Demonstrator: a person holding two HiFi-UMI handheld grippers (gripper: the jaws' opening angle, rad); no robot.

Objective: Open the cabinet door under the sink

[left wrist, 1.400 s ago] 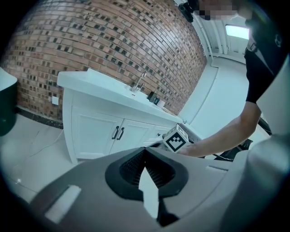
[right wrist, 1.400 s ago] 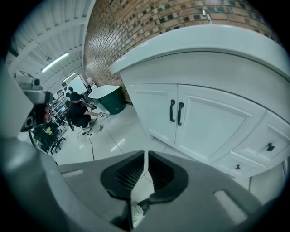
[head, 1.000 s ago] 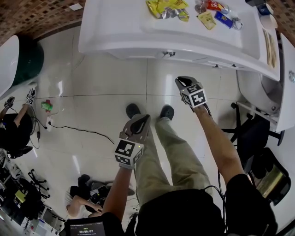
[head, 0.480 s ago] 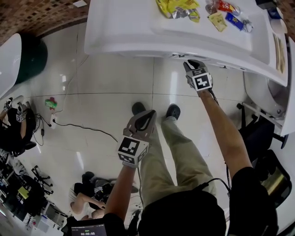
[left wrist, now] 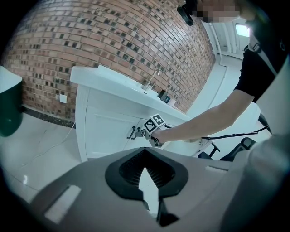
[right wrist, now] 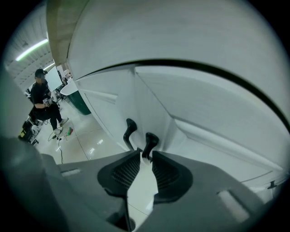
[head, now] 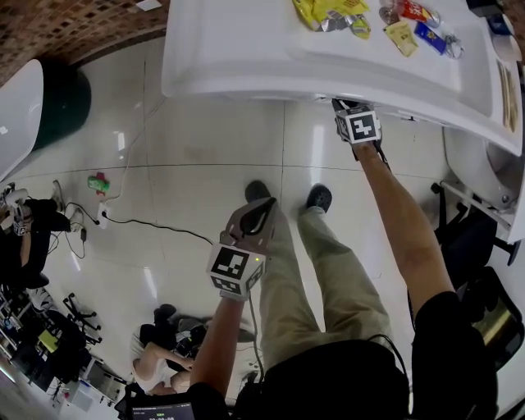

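The white cabinet door [right wrist: 199,104] under the counter carries two dark curved handles; the right-hand handle [right wrist: 150,140] has its lower end between the tips of my right gripper [right wrist: 145,156]. The jaws stand a narrow gap apart around it, open. In the head view my right gripper [head: 349,107] reaches under the counter's front edge [head: 246,82]. In the left gripper view the cabinet front [left wrist: 106,131] and the right gripper [left wrist: 144,134] at the handles show. My left gripper [head: 261,207] hangs over the floor beside my legs, shut and empty, its jaws together [left wrist: 145,164].
Snack packets [head: 328,12] lie on the counter top. A black office chair [head: 467,238] stands to the right. A cable [head: 156,225] and a small green toy [head: 98,182] lie on the tiled floor at left. People sit on the floor behind me [head: 156,353].
My right gripper has moved forward and up from mid-floor height to the cabinet handles under the counter edge. I have stepped closer. The left gripper stays low beside my legs.
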